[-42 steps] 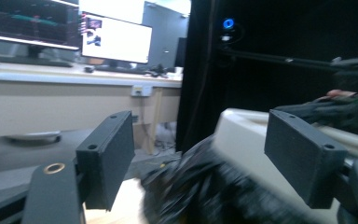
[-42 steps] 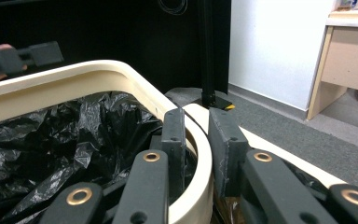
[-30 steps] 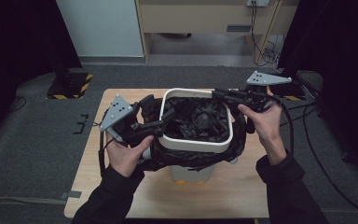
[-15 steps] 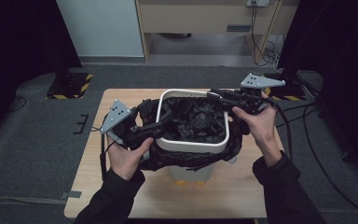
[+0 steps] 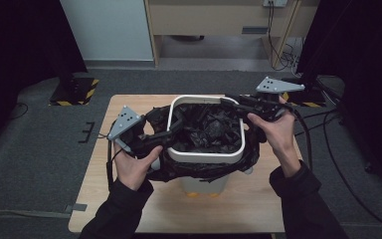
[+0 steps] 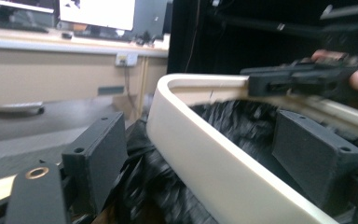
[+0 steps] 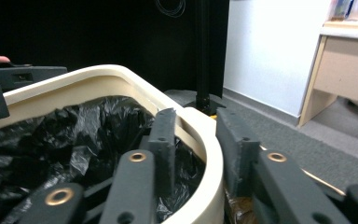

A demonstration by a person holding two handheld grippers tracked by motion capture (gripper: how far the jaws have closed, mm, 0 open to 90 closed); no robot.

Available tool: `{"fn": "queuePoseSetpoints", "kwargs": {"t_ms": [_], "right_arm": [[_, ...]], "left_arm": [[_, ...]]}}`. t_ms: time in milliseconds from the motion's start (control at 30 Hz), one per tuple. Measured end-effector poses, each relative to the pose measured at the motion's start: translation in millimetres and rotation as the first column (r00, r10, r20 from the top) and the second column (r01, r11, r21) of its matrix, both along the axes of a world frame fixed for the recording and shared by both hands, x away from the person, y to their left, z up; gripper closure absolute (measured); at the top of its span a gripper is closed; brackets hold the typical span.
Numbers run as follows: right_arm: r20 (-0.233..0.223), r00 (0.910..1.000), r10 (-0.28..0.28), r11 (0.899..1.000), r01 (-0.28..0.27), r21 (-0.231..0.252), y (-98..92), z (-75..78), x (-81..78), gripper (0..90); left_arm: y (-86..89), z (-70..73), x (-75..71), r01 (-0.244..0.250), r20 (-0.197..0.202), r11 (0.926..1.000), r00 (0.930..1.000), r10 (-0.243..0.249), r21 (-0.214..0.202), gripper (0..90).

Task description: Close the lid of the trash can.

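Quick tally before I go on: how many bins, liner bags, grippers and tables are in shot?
White bin: 1
Black liner bag: 1
Grippers: 2, left gripper and right gripper
Wooden table: 1
Total: 5

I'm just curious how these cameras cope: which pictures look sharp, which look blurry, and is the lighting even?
High view: fairly sharp, table lit, the room's sides nearly black. Left gripper view: smeared, the bin liner and white bin rim soft, the monitor behind overexposed. Right gripper view: rim and liner clearer, its own close jaws soft, the background dark at left and bright at right.
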State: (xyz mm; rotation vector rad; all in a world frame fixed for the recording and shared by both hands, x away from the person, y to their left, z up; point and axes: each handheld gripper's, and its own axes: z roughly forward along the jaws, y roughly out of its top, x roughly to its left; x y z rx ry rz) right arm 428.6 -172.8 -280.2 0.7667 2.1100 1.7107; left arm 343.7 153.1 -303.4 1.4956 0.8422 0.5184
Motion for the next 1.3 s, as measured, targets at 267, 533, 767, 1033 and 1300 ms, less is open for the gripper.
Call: {"fn": "queuePoseSetpoints", "kwargs": {"t_ms": [267, 533, 767, 1033, 1300], "right_arm": [[-0.014, 0.9998, -0.017, 1.000, 0.017, 0.008, -6.2, -3.2, -0.1, 51.4], [0.123, 0.9638, -0.236, 0.968, 0.222, 0.119, -14.1, -10.4, 2.0, 28.0], [0.156, 0.9543, -0.255, 0.955, 0.223, 0.197, -12.5, -37.4, 2.0, 31.8], [0.120, 0.9629, -0.242, 0.948, 0.208, 0.243, -14.7, -48.4, 0.1, 37.3], [0.116, 0.9654, -0.234, 0.950, 0.202, 0.238, -41.1, -42.7, -11.0, 25.4]], "left_arm": [[-1.3, -8.3, 0.4, 0.019, 0.019, 0.9987, 0.9997, -0.018, -0.046, 16.1], [-1.3, -15.4, 0.9, 0.007, 0.017, 0.9961, 0.9998, -0.006, -0.088, 14.5], [-1.9, -23.9, 2.1, -0.013, 0.008, 0.9950, 0.9999, 0.014, -0.099, 14.7], [-4.5, -24.6, -1.1, -0.019, 0.074, 0.9956, 0.9969, 0.026, -0.092, 19.7], [18.2, -9.7, -11.0, -0.039, 0.116, 0.9944, 0.9920, 0.050, -0.098, 22.4]]}}
